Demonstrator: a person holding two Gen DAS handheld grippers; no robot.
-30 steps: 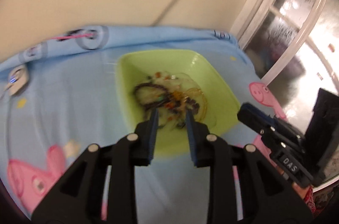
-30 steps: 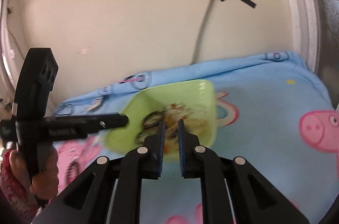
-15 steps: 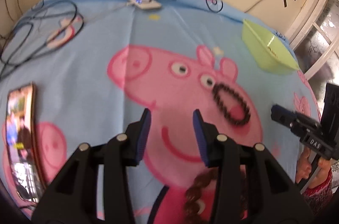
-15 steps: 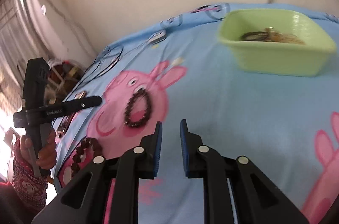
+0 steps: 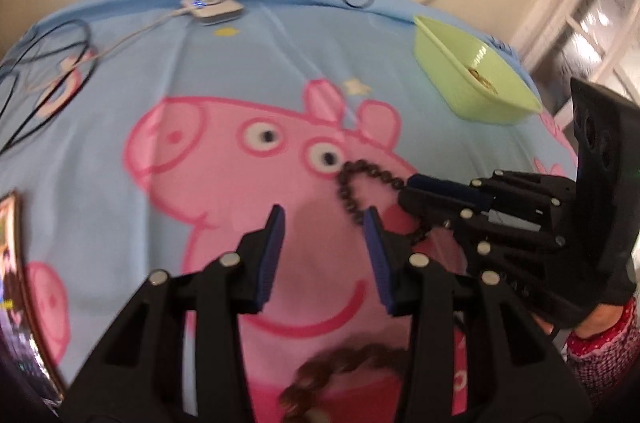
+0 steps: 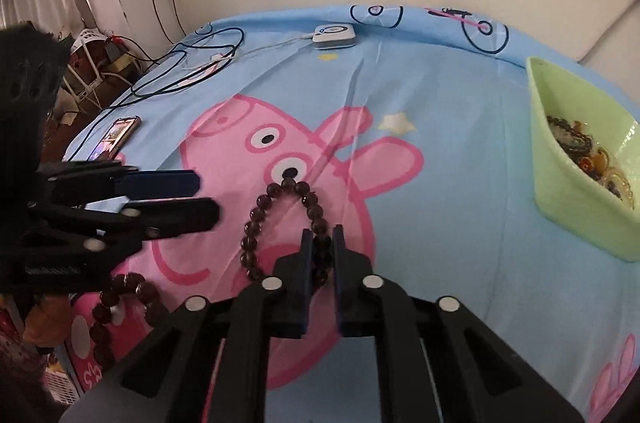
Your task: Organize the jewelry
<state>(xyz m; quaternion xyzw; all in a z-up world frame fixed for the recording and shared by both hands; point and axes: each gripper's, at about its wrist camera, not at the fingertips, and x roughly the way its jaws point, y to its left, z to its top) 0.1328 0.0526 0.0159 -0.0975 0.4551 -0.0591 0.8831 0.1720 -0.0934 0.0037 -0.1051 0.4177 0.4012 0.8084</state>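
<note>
A home bedroom: cartoon-pig bedsheet, phone, charger cables.

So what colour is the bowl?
The bowl is light green; the right wrist view shows it best.

Between your right gripper's matt black plastic fingers sits a dark bead bracelet, its beads glossy and smooth. Under it, the blue printed cloth looks soft and creased. Right of that claw, the green bowl is smooth plastic.
</note>
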